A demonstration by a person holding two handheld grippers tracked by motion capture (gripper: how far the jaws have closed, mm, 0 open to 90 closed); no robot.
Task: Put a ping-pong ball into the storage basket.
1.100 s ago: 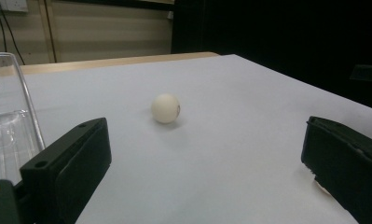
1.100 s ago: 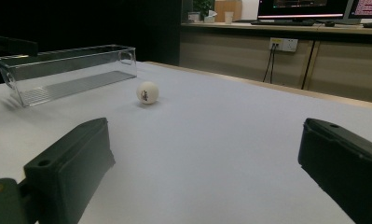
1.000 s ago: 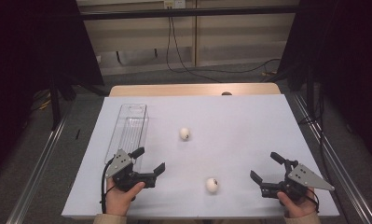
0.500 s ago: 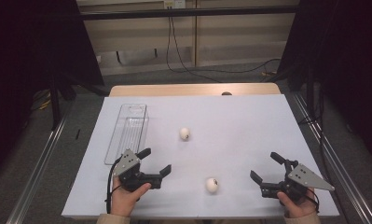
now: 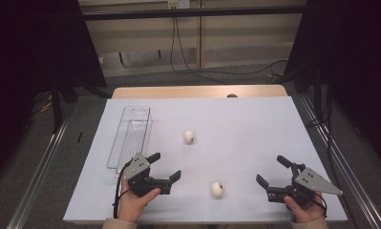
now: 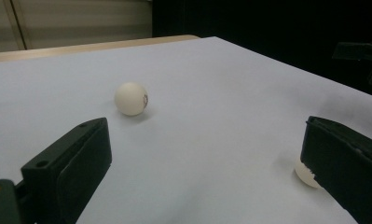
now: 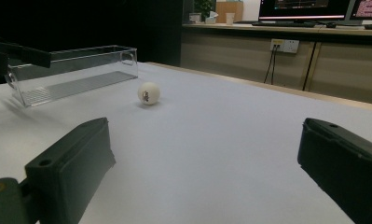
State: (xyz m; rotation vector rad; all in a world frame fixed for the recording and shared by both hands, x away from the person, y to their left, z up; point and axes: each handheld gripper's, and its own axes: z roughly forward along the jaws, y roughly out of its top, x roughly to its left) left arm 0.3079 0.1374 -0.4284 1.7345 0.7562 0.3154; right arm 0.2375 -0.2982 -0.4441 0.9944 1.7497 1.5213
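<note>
On the white table (image 5: 255, 129), the left hand-held gripper (image 5: 165, 167) has its jaws apart near the nearer ball (image 5: 217, 189), which can roll away if one jaw nudges it

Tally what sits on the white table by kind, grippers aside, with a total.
White balls: 2, the far ball and the near ball
Clear plastic trays: 1, the tray at the left
Total: 3
</note>
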